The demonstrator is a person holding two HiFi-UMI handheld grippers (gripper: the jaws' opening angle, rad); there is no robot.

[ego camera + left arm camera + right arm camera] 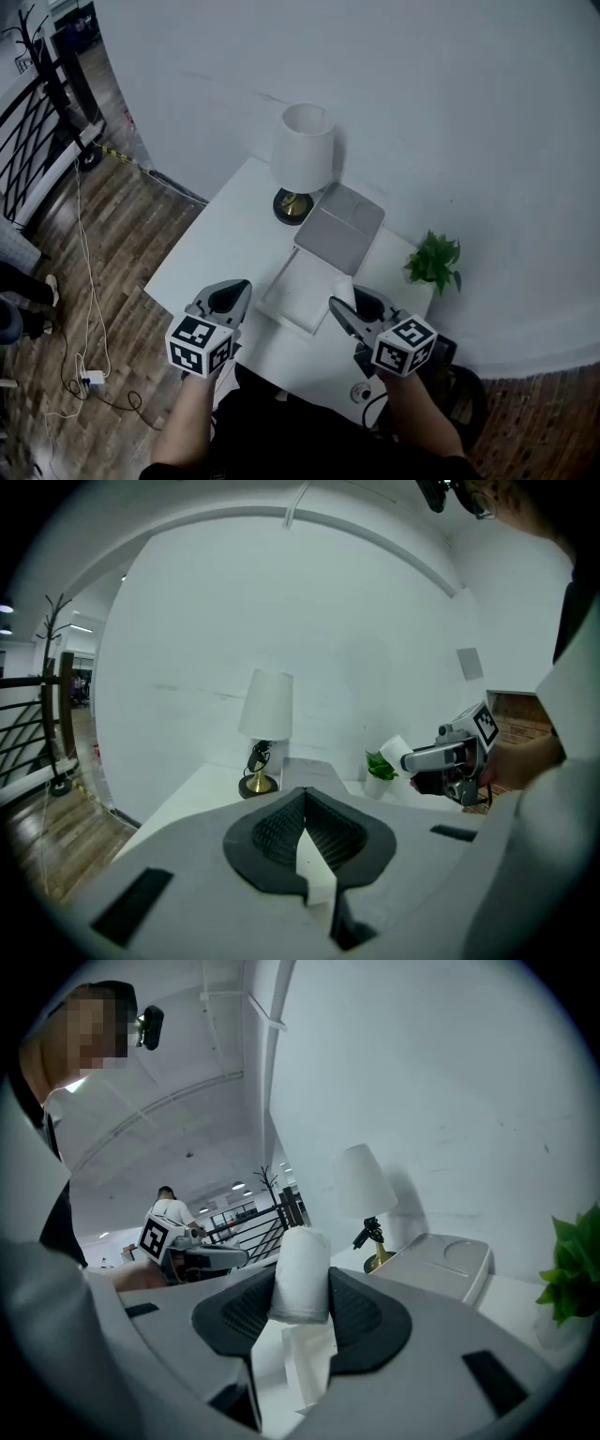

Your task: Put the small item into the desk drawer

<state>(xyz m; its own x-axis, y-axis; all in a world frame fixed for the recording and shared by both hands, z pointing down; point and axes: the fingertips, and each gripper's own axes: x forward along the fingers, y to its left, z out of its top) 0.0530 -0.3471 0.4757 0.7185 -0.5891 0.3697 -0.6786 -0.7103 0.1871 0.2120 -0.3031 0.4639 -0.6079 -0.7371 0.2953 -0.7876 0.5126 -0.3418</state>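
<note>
Small white cylindrical roll sits clamped in the right gripper, held over the white surface; left gripper alongside, jaws together.

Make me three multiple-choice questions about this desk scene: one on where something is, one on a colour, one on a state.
1. Where is the potted plant?
A) left of the lamp
B) right of the grey case
C) on the floor

2. The lampshade is:
A) white
B) green
C) black

3. The right tongs are:
A) wide open and empty
B) closed on a white roll
C) closed on a cable

Answers: B, the head view shows it on the desk beyond the case's right side; A, the shade is as pale as the wall; B, the roll sits pinched between the pads.
</note>
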